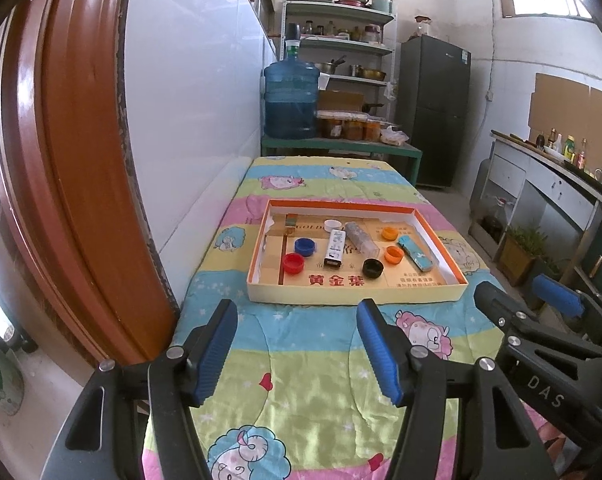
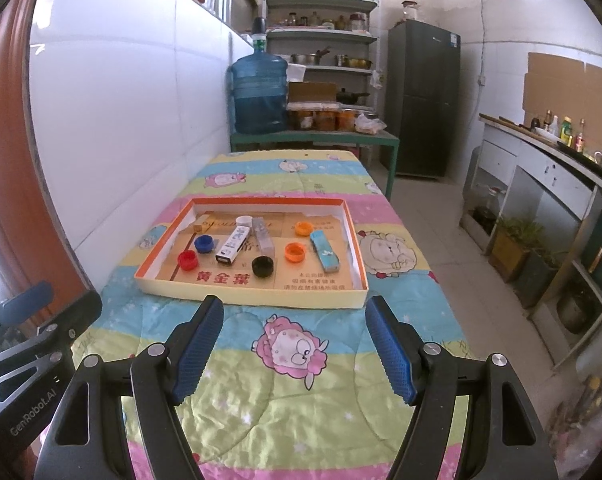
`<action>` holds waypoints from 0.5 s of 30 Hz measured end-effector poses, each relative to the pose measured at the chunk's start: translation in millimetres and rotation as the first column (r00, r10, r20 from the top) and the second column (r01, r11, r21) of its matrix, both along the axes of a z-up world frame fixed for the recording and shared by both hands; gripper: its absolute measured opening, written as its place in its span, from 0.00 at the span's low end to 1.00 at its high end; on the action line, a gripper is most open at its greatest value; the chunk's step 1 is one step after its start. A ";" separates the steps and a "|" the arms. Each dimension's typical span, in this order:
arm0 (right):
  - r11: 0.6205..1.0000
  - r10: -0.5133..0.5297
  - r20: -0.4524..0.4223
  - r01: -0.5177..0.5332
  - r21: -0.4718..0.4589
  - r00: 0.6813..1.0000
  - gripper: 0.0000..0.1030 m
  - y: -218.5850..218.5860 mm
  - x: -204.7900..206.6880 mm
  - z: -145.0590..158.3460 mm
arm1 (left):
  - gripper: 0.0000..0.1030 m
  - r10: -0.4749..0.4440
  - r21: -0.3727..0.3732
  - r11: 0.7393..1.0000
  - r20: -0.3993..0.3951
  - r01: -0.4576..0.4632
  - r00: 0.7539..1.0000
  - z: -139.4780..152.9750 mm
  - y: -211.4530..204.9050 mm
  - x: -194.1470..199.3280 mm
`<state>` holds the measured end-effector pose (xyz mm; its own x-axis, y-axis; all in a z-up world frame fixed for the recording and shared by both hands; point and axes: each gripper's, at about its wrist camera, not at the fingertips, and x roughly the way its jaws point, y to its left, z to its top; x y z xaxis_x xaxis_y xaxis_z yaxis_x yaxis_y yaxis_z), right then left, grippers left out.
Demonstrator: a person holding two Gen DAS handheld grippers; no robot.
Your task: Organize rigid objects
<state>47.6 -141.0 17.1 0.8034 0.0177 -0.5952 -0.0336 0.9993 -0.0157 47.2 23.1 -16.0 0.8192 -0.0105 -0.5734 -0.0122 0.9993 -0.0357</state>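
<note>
A shallow cardboard tray with an orange rim lies on the cartoon-print cloth. In it are a red cap, a blue cap, a white cap, a black cap, two orange caps, a white carton, a clear box and a light-blue box. My left gripper and right gripper are both open and empty, hovering short of the tray's near edge.
The table stands against a white wall on the left, with a brown door frame beside it. A blue water jug and shelves stand behind it. A fridge and a kitchen counter are to the right, across a tiled aisle.
</note>
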 end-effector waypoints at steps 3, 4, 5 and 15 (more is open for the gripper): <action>1.000 0.002 -0.001 -0.002 0.004 1.000 0.73 0.1 -0.5 -0.6 | 0.61 -0.001 0.000 1.000 0.002 0.001 1.000 0.5 0.1 -0.5; 1.000 0.002 -0.002 -0.002 0.004 1.000 0.73 0.2 -0.6 -0.7 | 0.61 -0.001 -0.001 1.000 0.002 0.001 1.000 0.6 0.5 -0.9; 1.000 0.003 -0.002 -0.003 0.004 1.000 0.73 0.4 -0.7 -0.8 | 0.61 0.000 0.000 1.000 0.002 0.000 1.000 0.5 0.4 -0.8; 1.000 0.008 -0.006 -0.008 0.007 1.000 0.73 1.2 -0.8 -1.9 | 0.61 -0.001 0.001 1.000 -0.001 0.001 1.000 1.1 0.6 -1.4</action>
<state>46.8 -139.8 15.2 0.7999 0.0282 -0.5995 -0.0413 0.9991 -0.0081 45.8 23.7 -14.9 0.8186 -0.0104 -0.5743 -0.0117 0.9993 -0.0347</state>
